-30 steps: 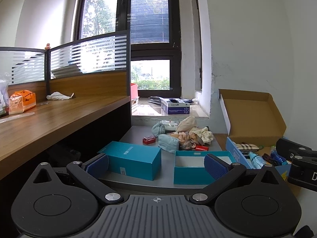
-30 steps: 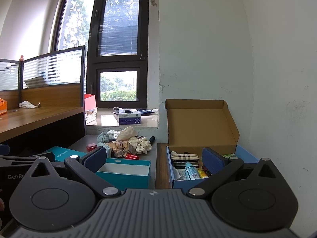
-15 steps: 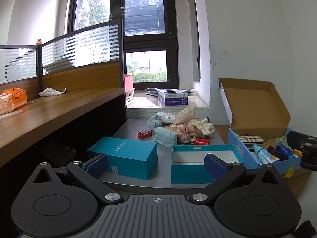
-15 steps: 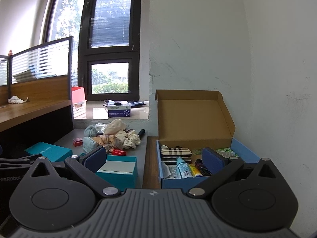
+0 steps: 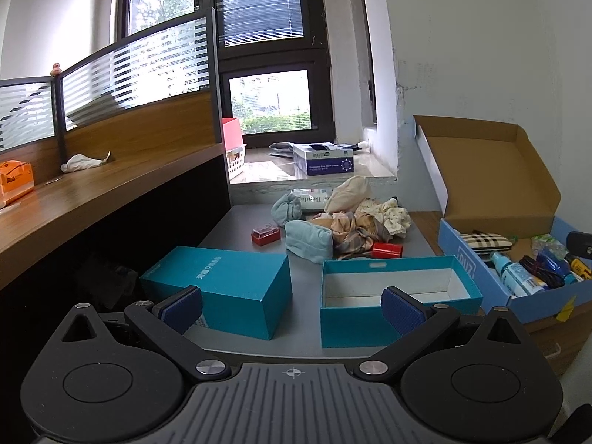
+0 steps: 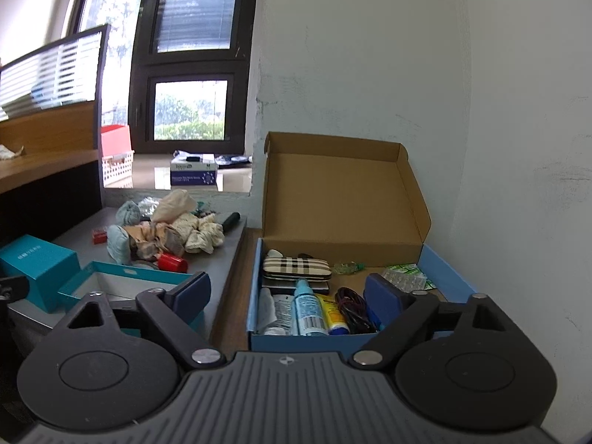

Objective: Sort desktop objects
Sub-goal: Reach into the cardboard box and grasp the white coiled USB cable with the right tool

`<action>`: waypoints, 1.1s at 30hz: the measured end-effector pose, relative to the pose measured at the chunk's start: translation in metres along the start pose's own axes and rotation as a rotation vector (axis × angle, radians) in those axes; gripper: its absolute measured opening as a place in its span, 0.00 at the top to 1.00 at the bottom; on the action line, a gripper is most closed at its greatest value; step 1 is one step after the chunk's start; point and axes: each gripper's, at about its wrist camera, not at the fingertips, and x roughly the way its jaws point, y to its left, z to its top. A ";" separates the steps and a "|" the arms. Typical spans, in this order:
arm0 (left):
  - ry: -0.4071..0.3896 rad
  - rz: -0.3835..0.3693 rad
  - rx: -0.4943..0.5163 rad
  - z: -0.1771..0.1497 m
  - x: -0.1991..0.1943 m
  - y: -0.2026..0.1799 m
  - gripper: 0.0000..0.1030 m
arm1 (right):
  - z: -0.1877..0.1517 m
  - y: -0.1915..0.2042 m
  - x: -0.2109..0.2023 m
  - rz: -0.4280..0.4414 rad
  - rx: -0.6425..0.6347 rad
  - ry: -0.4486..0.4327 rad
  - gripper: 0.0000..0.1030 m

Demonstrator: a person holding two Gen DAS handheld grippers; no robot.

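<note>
Teal lid (image 5: 222, 288) beside open tray (image 5: 399, 298)

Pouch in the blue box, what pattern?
Pouch: beige plaid with black and white stripes; clearest in the right wrist view.

Right gripper (image 6: 285, 296) fingers spread, empty, hovering before blue cardboard box (image 6: 255, 296) holding plaid case (image 6: 296, 268).

Daylight is admitted through a dark-framed window (image 5: 266, 74) with blinds partly lowered. A white, scuffed wall (image 6: 370, 74) is seen right; a wooden desk (image 5: 92, 199) with striped glass partition (image 5: 148, 59) left.
</note>
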 end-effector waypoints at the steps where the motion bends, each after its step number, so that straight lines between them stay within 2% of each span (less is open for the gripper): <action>1: 0.003 0.002 0.002 0.001 0.003 -0.001 0.00 | 0.001 -0.005 0.006 -0.003 -0.004 0.009 0.13; 9: -0.007 0.009 0.035 0.011 0.021 -0.008 0.00 | 0.016 -0.060 0.056 0.012 0.051 0.118 0.25; 13: -0.015 0.007 0.043 0.018 0.025 -0.012 0.00 | 0.026 -0.094 0.087 -0.007 0.090 0.184 0.27; 17: -0.031 0.004 0.054 0.026 0.031 -0.018 0.00 | 0.029 -0.129 0.126 -0.027 0.141 0.271 0.43; 20: -0.041 -0.012 0.067 0.030 0.034 -0.025 0.00 | 0.026 -0.151 0.151 -0.030 0.181 0.339 0.50; 23: -0.045 -0.018 0.085 0.031 0.037 -0.033 0.00 | 0.021 -0.173 0.179 -0.004 0.215 0.423 0.77; 26: -0.039 -0.020 0.093 0.029 0.039 -0.038 0.00 | 0.014 -0.191 0.202 0.005 0.226 0.503 0.78; 29: -0.025 -0.023 0.091 0.028 0.042 -0.042 0.00 | 0.008 -0.199 0.217 0.012 0.216 0.555 0.78; 33: -0.014 -0.019 0.092 0.026 0.045 -0.044 0.00 | 0.000 -0.212 0.231 0.043 0.274 0.605 0.77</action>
